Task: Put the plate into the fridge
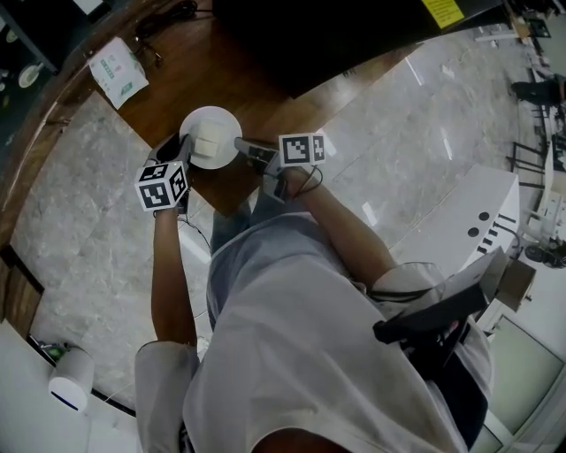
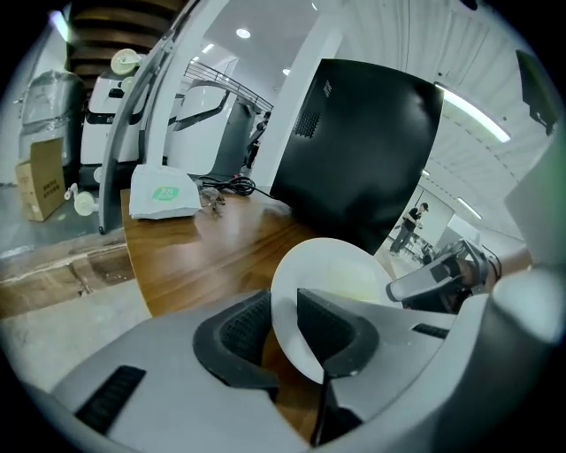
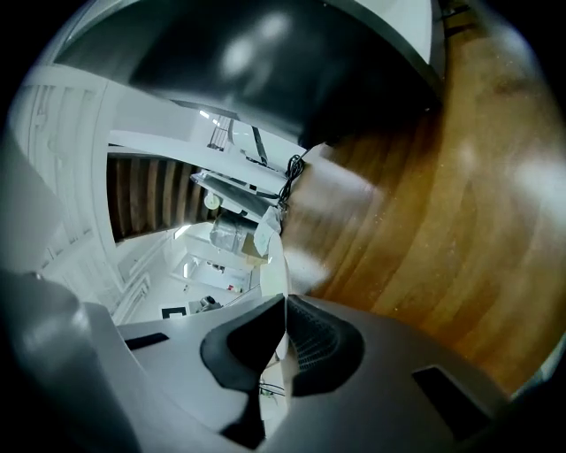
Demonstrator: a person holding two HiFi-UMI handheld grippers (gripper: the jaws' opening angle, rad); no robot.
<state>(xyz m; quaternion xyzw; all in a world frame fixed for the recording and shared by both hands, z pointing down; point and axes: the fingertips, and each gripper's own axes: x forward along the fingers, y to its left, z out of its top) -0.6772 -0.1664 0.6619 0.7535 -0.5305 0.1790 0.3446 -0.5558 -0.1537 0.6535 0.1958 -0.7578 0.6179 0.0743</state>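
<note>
A round white plate (image 1: pixel 212 116) with a pale square block on it hangs over the near corner of the wooden table (image 1: pixel 221 66). My left gripper (image 1: pixel 181 147) is shut on the plate's left rim; in the left gripper view the rim (image 2: pixel 323 265) sits pinched between both pads (image 2: pixel 243 332). My right gripper (image 1: pixel 244 144) is shut on the opposite rim, and the plate (image 3: pixel 274 261) shows edge-on as a thin white strip running into its closed jaws. A black fridge-like box (image 1: pixel 354 35) stands on the table behind the plate, its door closed.
A white packet with green print (image 1: pixel 119 71) and a tangle of cable (image 1: pixel 164 18) lie on the table's far left. Marble floor (image 1: pixel 88 221) surrounds the table. A white machine (image 1: pixel 478 221) stands to the right of the person.
</note>
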